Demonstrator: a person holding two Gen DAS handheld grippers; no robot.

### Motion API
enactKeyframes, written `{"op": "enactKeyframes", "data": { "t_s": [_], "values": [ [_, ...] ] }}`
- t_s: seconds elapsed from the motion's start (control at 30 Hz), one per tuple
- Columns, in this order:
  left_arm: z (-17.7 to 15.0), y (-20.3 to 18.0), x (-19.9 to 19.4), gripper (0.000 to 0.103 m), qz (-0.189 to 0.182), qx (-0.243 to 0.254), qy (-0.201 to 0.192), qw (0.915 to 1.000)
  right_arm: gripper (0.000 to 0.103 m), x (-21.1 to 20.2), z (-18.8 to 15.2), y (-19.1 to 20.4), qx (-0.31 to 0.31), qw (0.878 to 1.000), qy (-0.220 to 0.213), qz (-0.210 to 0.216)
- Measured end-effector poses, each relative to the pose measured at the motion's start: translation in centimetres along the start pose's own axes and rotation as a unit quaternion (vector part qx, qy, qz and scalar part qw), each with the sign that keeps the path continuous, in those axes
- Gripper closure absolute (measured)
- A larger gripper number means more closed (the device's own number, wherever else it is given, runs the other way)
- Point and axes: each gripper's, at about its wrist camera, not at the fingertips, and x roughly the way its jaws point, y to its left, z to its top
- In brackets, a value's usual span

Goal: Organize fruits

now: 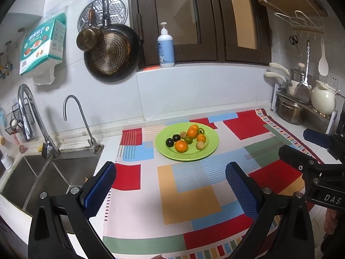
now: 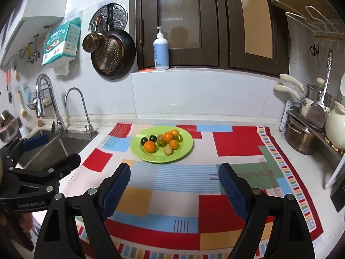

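Both black tongs, the left gripper (image 1: 170,185) and right gripper (image 2: 174,187), gape wide, grasping nothing. Mid-frame, a round green plastic plate (image 2: 185,149) holds small orange, dark, green and tan fruits (image 2: 149,146).

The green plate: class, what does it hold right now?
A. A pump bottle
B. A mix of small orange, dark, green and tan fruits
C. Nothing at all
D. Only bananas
B: the green plate on the patterned cloth holds small fruits of several colours, such as an orange one and a dark one.
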Motion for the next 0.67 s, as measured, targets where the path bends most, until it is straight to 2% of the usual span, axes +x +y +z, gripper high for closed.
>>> {"op": "enactKeyframes", "data": {
  "t_s": [0.67],
  "values": [
    [-0.15,0.49,0.43,0.0,0.001,-0.006,0.009,0.9999,0.018,0.23,-0.22,0.31,-0.003,1.0,0.01,0.003]
  ]
}}
